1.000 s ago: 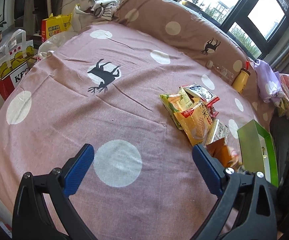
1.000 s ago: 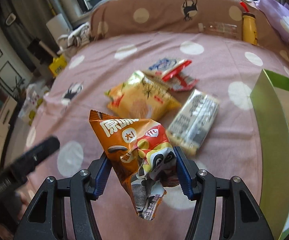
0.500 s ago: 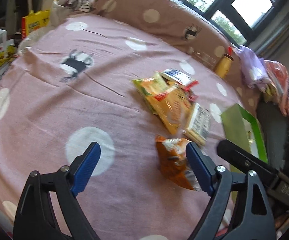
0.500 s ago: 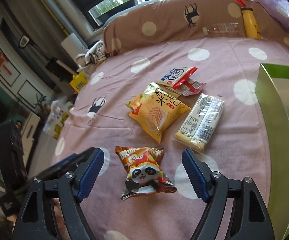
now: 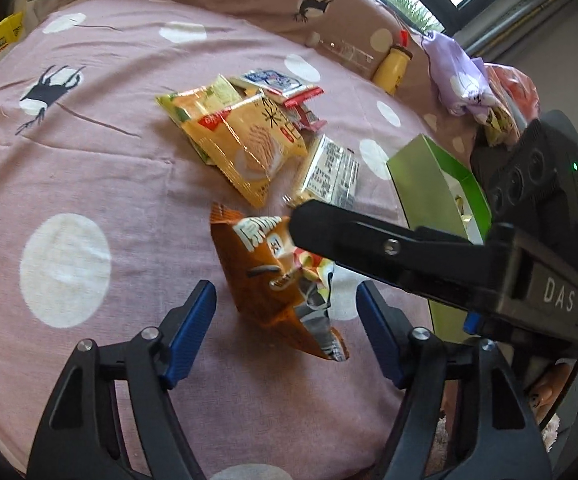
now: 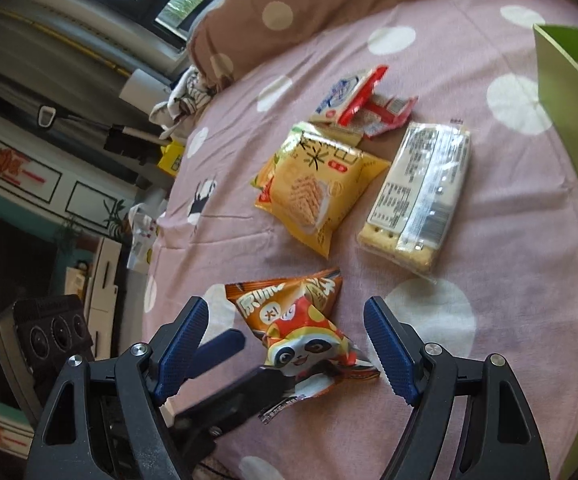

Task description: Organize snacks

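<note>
An orange snack bag with a panda (image 5: 273, 276) lies crumpled on the pink dotted bedsheet (image 5: 129, 184). My left gripper (image 5: 285, 328) straddles it, jaws closing, blue pads a little off both sides of the bag. My right gripper (image 6: 285, 344) stands open over the same bag (image 6: 301, 320), its pads well apart from it. One right finger (image 5: 349, 232) crosses above the bag in the left wrist view. The left fingers (image 6: 225, 346) reach in at the bag's lower left in the right wrist view.
Beyond the bag lie a yellow wafer bag (image 5: 245, 140), a clear cracker pack (image 5: 329, 172) and small blue and red packets (image 5: 277, 82). A green open box (image 5: 429, 184) stands on the right. A yellow bottle (image 5: 393, 66) and purple cloth (image 5: 461, 76) sit by the headboard.
My right gripper let go of the orange bag, which dropped onto the sheet. My left gripper swung over to the bag and narrowed its jaws around it.
</note>
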Demonstrator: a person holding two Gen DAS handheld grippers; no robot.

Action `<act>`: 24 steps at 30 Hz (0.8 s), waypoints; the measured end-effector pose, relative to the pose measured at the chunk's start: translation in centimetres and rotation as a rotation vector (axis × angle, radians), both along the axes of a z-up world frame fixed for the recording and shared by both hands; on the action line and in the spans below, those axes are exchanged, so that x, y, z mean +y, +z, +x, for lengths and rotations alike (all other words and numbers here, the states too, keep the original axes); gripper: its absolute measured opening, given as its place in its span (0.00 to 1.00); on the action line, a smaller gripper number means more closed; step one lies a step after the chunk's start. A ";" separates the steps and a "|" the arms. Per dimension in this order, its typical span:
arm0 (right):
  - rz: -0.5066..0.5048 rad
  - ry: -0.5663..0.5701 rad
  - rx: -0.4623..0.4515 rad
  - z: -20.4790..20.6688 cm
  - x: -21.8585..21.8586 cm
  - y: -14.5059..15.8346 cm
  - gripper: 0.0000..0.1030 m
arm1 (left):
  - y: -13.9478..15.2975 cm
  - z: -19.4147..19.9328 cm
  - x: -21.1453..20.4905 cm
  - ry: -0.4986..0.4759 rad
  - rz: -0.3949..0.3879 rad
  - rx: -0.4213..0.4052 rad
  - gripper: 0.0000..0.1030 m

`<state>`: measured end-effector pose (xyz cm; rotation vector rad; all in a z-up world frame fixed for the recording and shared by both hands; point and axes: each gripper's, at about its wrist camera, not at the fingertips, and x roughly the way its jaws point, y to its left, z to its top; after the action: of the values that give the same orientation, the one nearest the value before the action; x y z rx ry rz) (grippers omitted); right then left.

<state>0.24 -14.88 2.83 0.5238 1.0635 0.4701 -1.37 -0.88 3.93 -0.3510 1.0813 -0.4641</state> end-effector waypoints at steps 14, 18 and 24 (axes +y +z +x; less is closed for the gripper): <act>-0.016 0.028 0.054 0.5 1.3 -1.9 0.67 | 0.1 -0.2 -0.5 -0.014 0.001 -0.048 0.46; -0.035 0.008 -0.025 -0.6 0.8 0.2 0.67 | 1.8 -1.1 -0.8 -0.029 -0.015 -0.149 0.46; -0.080 -0.017 -0.148 -2.2 0.5 3.0 0.67 | 3.4 -2.1 -1.0 -0.034 -0.047 -0.261 0.45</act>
<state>-1.94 -14.37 5.82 0.4205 0.9314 0.4428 -3.43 -1.93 7.35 -0.3043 0.8242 -0.5504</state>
